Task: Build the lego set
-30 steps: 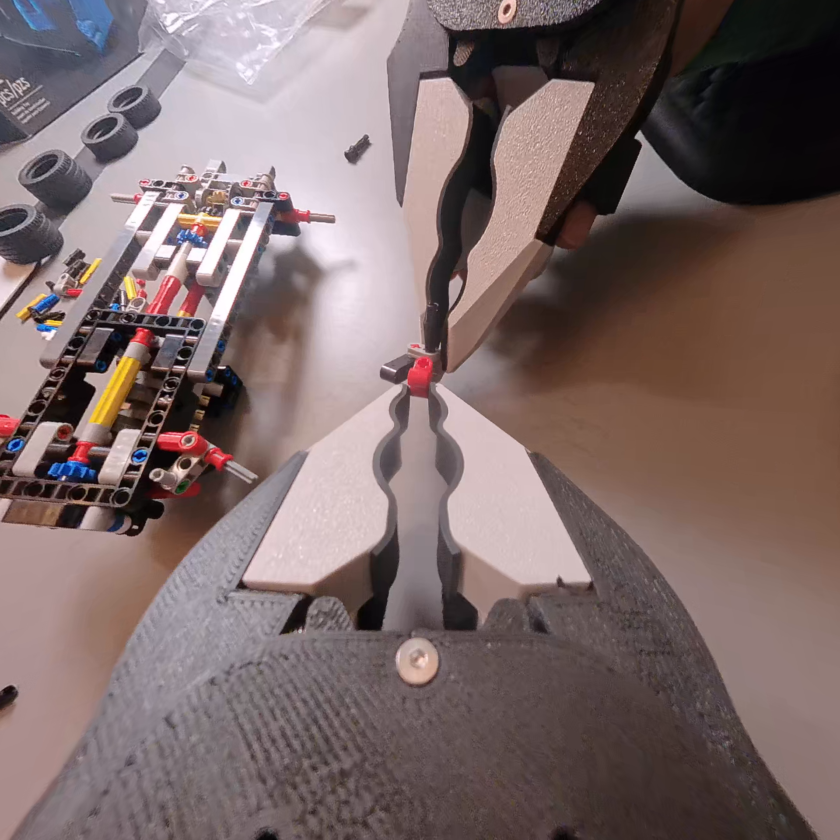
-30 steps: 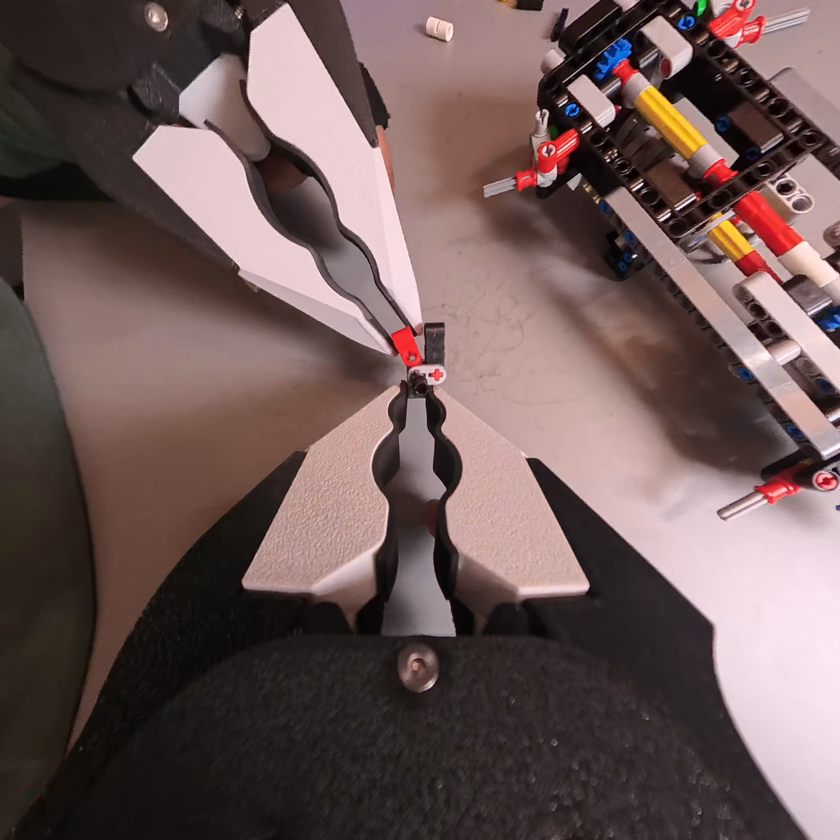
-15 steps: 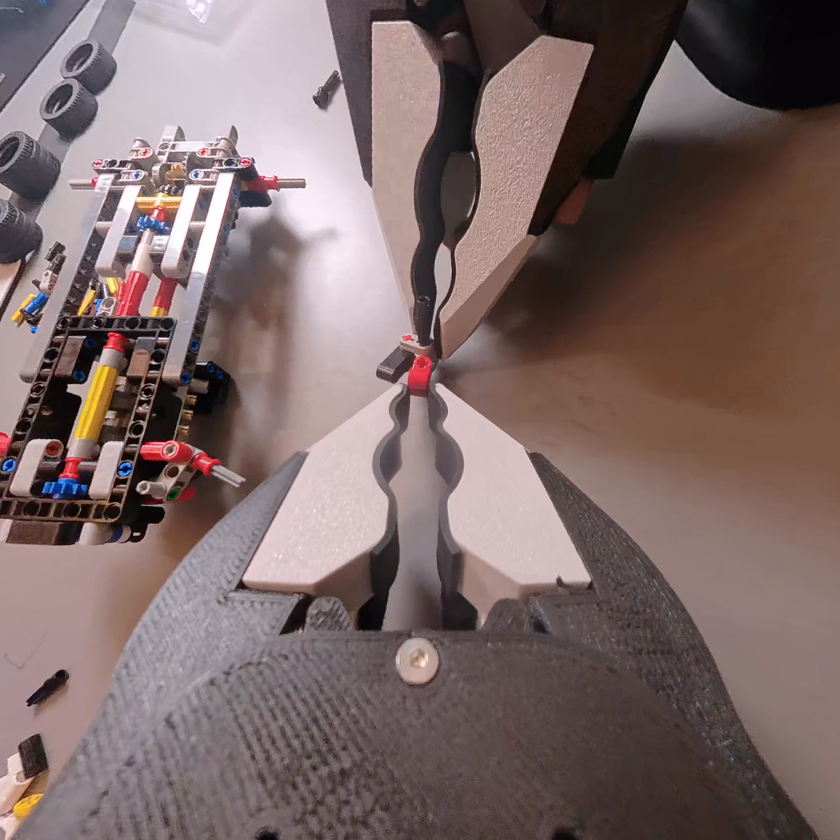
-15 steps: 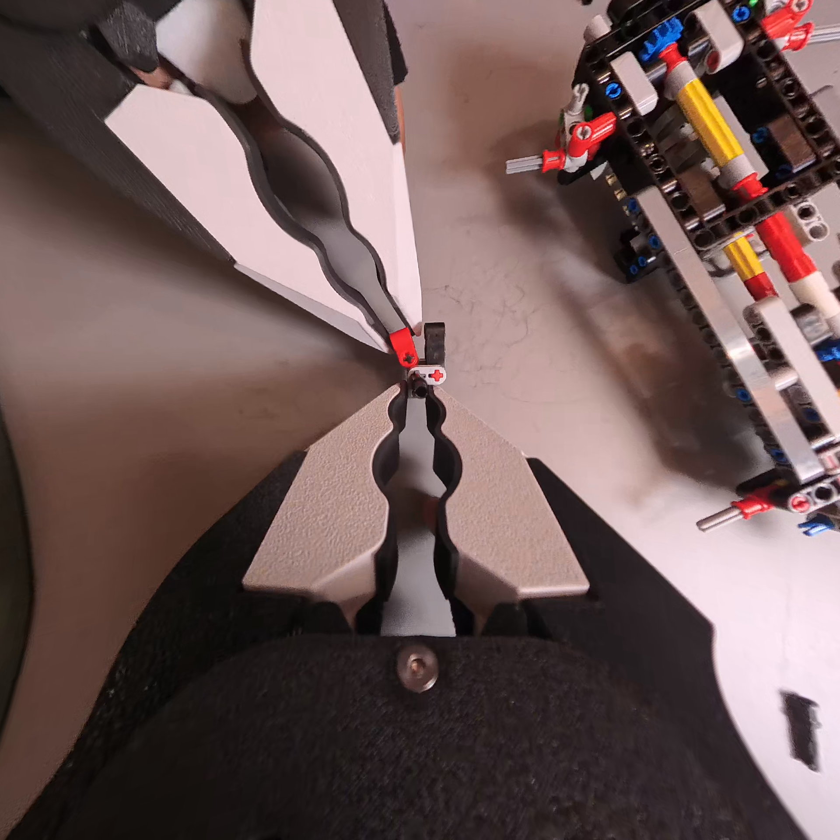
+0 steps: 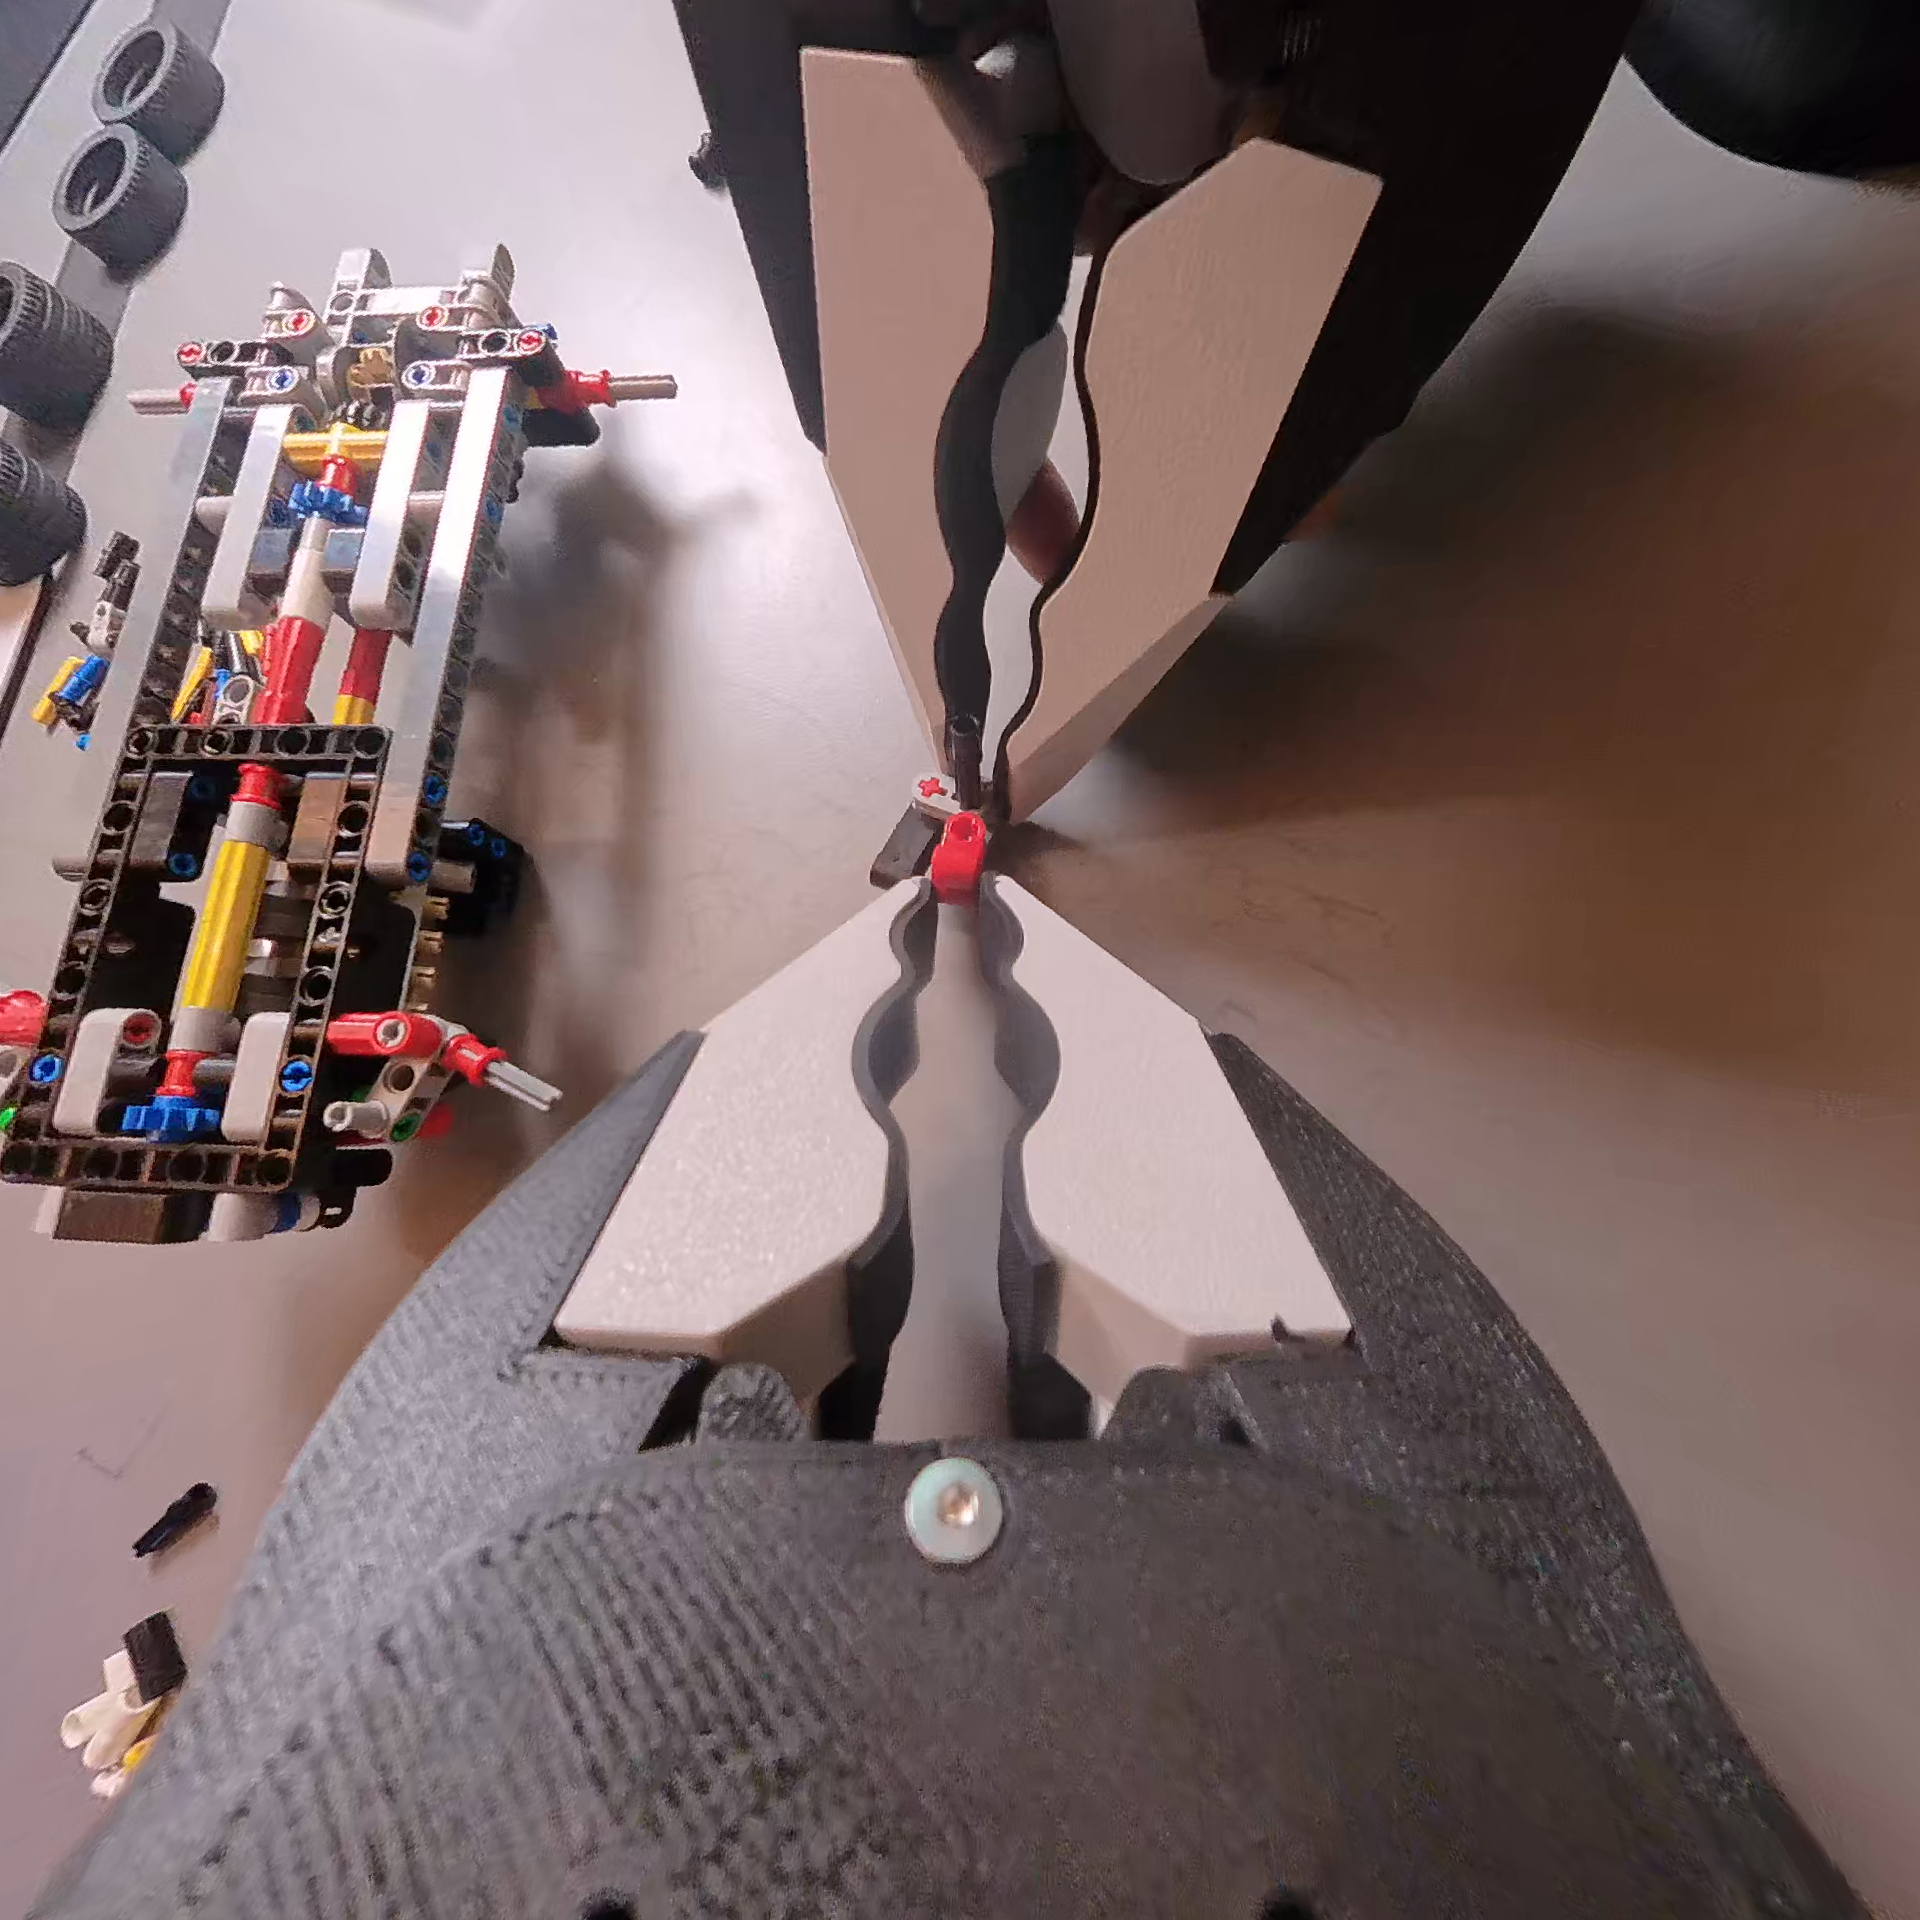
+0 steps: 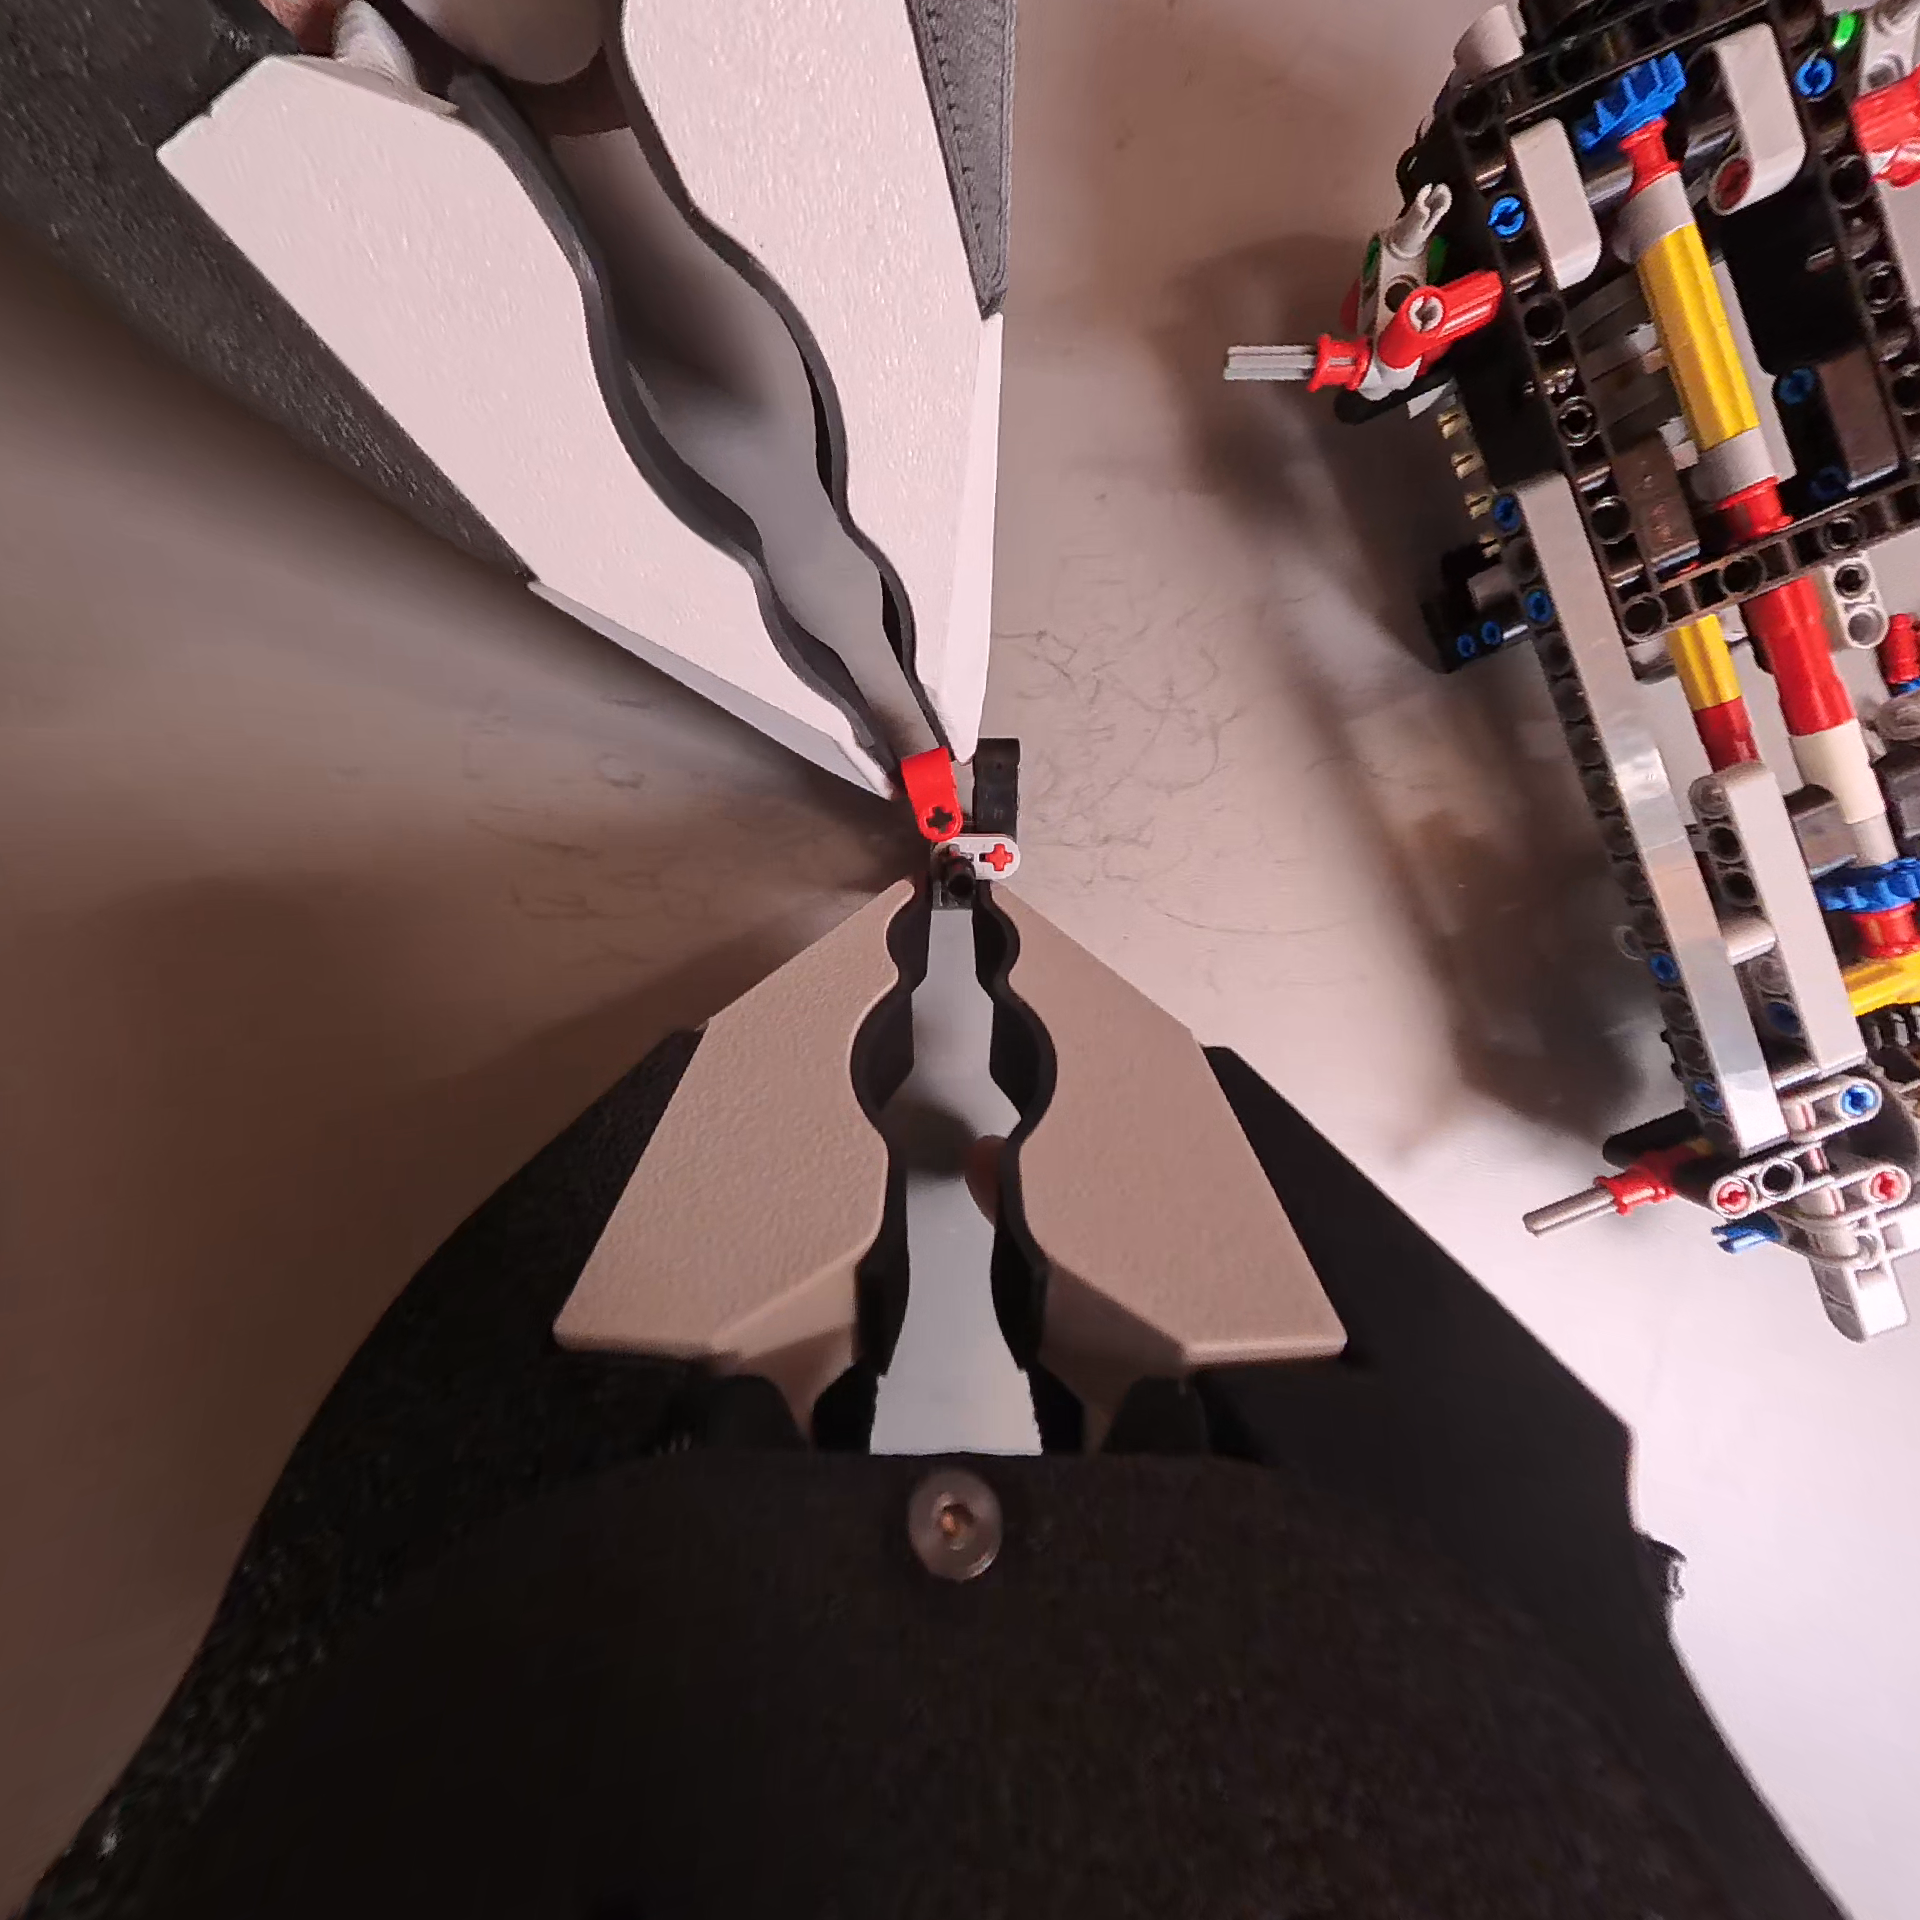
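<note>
Since a second ago both grippers have held tip to tip while the chassis [image 5: 281,748] has slid lower in the left view. The left gripper [image 5: 958,883] is clamped on a red connector [image 5: 956,854]; the right gripper [image 6: 953,902] pinches a black pin [image 6: 954,888] carrying a small grey beam [image 6: 982,858], touching the connector at 12 o'clock of the left tips. Tyres [image 5: 135,197] sit at 10 o'clock, loose bits [image 5: 125,1704] at 8. The chassis crowds the left; bare table [image 5: 1558,935] lies open at 3 o'clock.
</note>
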Demonstrator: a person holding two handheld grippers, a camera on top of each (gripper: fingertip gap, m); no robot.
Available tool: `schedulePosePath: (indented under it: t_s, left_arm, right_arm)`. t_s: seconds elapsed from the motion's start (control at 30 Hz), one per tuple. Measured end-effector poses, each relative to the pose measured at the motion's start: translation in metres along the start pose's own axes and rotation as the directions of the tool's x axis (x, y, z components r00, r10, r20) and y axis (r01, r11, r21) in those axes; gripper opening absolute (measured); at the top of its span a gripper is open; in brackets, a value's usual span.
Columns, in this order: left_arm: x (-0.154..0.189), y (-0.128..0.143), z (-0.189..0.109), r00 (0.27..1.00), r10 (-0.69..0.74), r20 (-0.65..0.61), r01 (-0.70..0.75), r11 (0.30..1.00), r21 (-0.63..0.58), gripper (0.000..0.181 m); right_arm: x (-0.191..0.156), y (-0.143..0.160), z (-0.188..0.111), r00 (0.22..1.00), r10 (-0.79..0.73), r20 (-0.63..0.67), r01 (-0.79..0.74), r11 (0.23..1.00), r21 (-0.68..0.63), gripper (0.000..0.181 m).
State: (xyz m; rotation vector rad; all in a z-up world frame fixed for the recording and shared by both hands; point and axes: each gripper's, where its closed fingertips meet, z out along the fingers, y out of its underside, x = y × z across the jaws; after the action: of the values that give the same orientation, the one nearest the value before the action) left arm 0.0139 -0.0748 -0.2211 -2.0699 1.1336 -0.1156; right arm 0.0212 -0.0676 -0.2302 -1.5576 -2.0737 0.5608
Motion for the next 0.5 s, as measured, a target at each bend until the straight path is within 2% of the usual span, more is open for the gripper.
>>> schedulePosePath:
  t_s: [0.5]
  left_arm:
    - [0.0034,0.0019,0.0001,0.995,-0.073,-0.066,0.072,0.997,-0.014,0.006]
  right_arm:
    - [-0.0020,-0.0002,-0.0022,0.995,0.060,0.077,-0.062,0.998,0.026,0.004]
